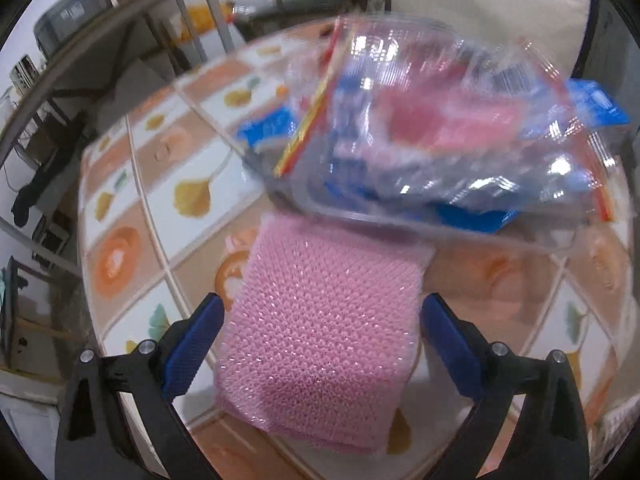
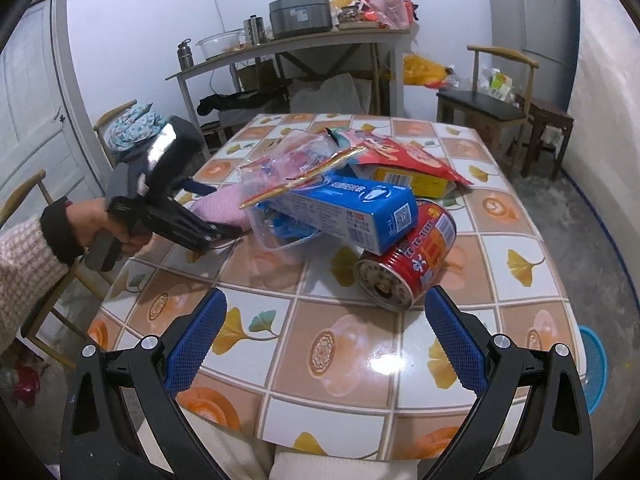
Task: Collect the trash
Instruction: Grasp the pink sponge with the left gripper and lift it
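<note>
A pile of trash lies on the tiled table [image 2: 352, 360]: a clear plastic tray [image 2: 288, 236], a blue carton [image 2: 352, 208], a red tin can [image 2: 408, 260] on its side, a red snack bag [image 2: 408, 160] and a pink knitted cloth [image 2: 218, 206]. My left gripper [image 1: 322, 332] is open, its blue pads either side of the pink cloth [image 1: 320, 336], with the clear tray [image 1: 440, 140] just beyond. In the right wrist view the left gripper [image 2: 224, 216] reaches the pile from the left. My right gripper [image 2: 326, 328] is open and empty, above the table's near part, short of the can.
Wooden chairs stand at the left [image 2: 36, 208] and at the far right [image 2: 492, 100]. A cluttered side table [image 2: 288, 44] stands against the back wall. A blue round object [image 2: 596, 364] lies on the floor at the right.
</note>
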